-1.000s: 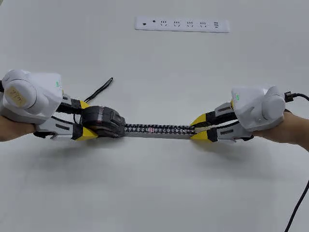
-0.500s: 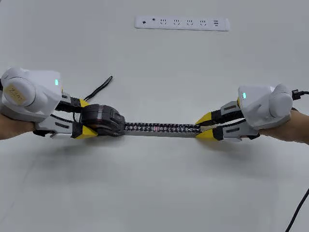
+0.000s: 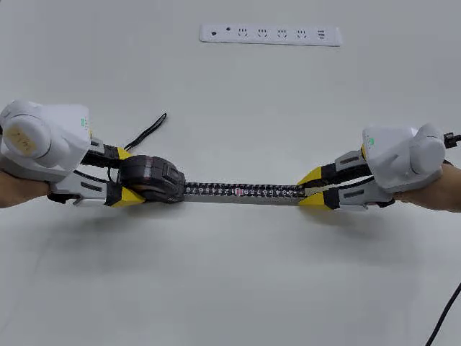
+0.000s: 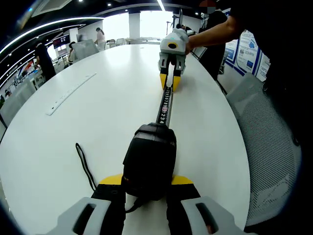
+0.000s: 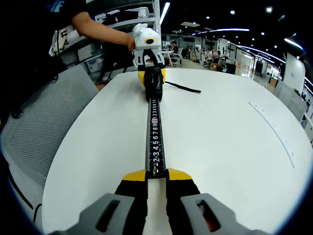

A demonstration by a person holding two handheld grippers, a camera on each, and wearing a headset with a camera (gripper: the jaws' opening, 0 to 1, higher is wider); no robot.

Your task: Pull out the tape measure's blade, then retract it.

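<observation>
My left tool (image 3: 127, 176) is clamped on the black tape measure (image 3: 155, 180), low over the white surface (image 3: 230, 274) on my left side. My right tool (image 3: 310, 190) is closed on the tip of the blade (image 3: 241, 192), which runs straight between both tools.

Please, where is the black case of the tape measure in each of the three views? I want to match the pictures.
Head view: the case is left of centre, held by the left gripper.
Left gripper view: the case is at bottom centre, between that view's own jaws.
Right gripper view: the case is far off at upper centre, at the far end of the blade.
Shared landmark: the white power strip.
</observation>
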